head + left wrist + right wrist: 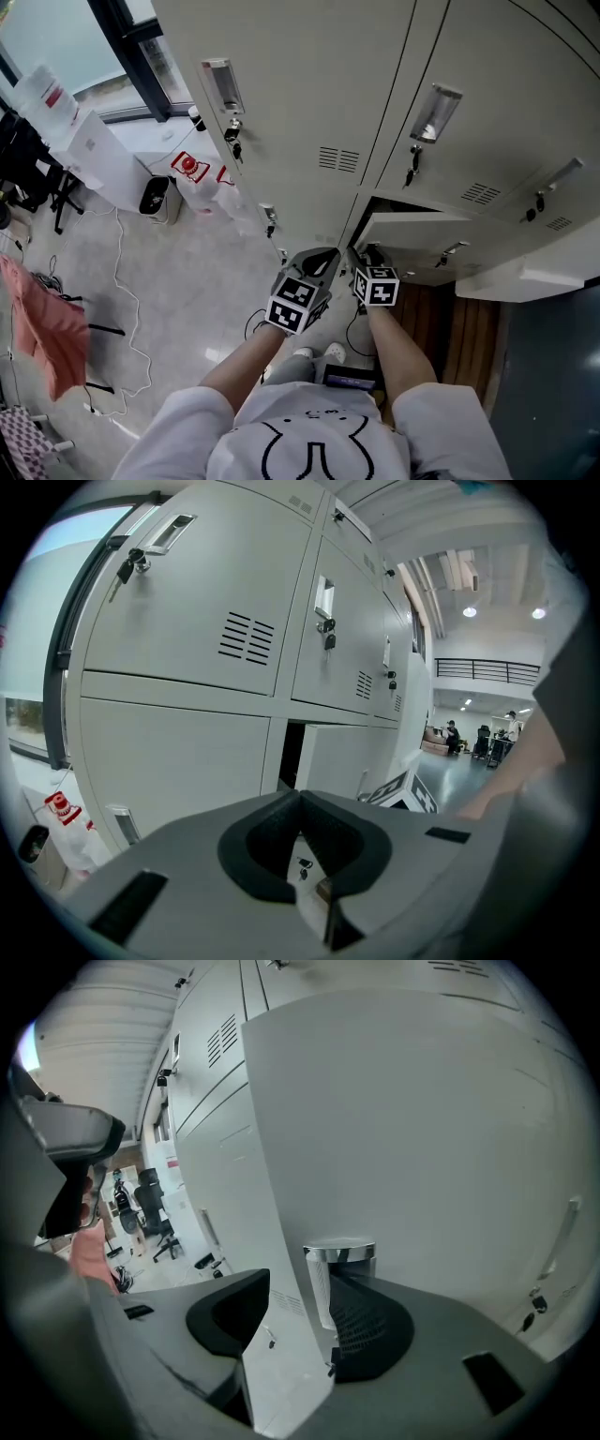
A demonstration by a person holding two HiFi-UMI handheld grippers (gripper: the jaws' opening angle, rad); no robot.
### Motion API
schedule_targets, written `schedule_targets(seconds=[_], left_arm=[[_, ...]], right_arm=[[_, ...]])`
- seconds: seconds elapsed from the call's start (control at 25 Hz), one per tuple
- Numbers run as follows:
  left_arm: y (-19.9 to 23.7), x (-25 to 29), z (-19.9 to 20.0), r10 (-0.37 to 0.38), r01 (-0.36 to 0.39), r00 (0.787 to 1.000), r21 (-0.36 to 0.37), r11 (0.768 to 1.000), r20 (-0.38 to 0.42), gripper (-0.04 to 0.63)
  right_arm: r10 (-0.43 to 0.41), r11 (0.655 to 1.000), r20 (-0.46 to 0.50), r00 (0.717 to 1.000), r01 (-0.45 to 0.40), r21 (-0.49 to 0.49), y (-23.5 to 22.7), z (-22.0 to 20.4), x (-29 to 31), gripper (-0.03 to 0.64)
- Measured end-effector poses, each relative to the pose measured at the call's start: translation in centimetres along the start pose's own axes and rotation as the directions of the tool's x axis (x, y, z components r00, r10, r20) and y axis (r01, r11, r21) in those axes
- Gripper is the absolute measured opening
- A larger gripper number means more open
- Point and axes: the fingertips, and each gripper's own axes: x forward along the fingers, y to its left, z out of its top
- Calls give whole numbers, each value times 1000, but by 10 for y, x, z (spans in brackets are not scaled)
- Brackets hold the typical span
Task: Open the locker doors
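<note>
Starting at the left of the head view, a crumpled salmon-pink cloth [47, 328] is seen hanging above a pale speckled floor [178, 291], across which a thin white cable [122, 281] is looped. A bank of smooth cream sheet-metal lockers [309, 94] is shown next. Each flat door is fitted with a recessed chrome handle plate, a small hanging key and a block of narrow louvred vent slits [338, 158]. The left grey plastic gripper [319, 258], topped by a black-and-white marker cube, is held low before the locker fronts. In the left gripper view its curved dark pads are brought together at the tips, with nothing gripped. Just beside it, the right grey plastic gripper [300, 1321] is held with its jaws wide apart. The thin edge of the partly open cream lower locker door [422, 1147] is taken between them, and the pads are not seen clamped on it. A polished chrome handle [339, 1269] is set on that door, just beside the ribbed right pad.
</note>
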Motion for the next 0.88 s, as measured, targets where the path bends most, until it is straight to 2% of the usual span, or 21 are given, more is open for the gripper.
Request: schedule_targets(seconds=[0.24,0.4,0.44,0.88], left_arm=[[-25,1,-6,-56,57,998,13,998,-28,15],[-41,2,-10,-82,83,996,8,997,-38,15],[-44,2,-10,-85,86,996,6,996,-40,15],[-81,16,-15,-129,129,989,-8,992,-68,15]], right_arm=[[-31,999,-78,996,32,12,4,-19,-28,179],[-66,998,-130,989,63,-27,-3,-34,-49,137],[-64,997,-145,987,58,-45,-4,-37,-54,121],[2,987,-309,951,-51,-151,-14,-71,-110,120]])
